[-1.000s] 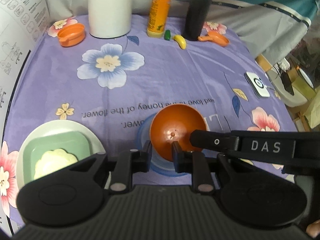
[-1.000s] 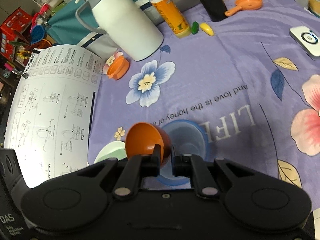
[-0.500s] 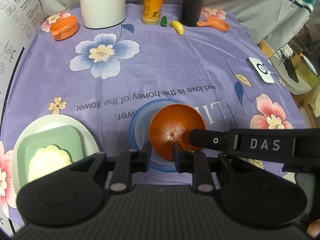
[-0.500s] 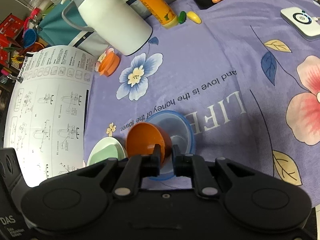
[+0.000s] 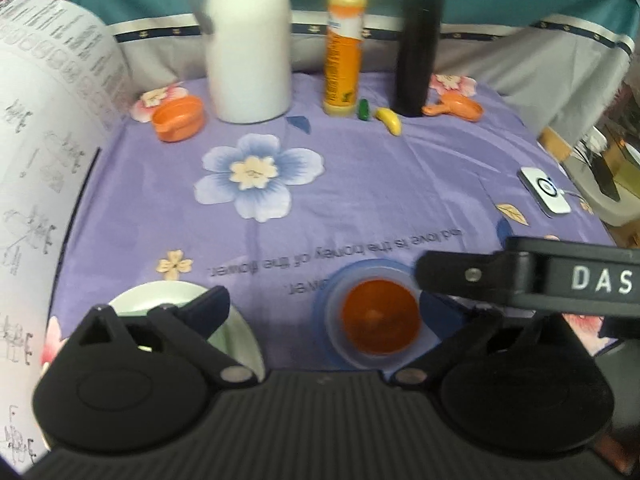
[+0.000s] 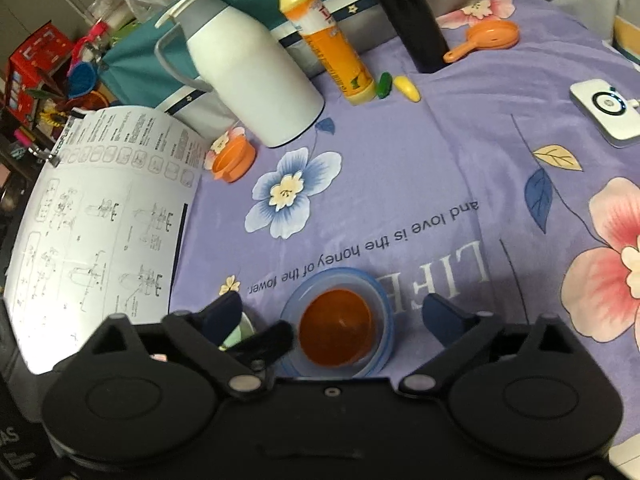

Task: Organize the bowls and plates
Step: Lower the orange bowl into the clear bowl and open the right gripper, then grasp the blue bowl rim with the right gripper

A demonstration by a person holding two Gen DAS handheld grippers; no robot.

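Right gripper (image 6: 334, 312) spread wide, nothing between its fingers. The orange bowl (image 6: 338, 330) sits nested inside the blue bowl (image 6: 382, 300) on the purple floral cloth (image 6: 400, 160). White jug (image 6: 248, 68) stands well behind.

Orange bowl (image 5: 379, 323) upright, nested inside blue bowl (image 5: 325, 314), white plate (image 5: 244, 344) nearby

Both grippers are built of matte black plastic: the left gripper (image 5: 324, 308) and right gripper (image 6: 334, 312) are fitted with round discs, silver pivot screws and dark blue fingertips (image 6: 442, 312). White "DAS" lettering is printed.
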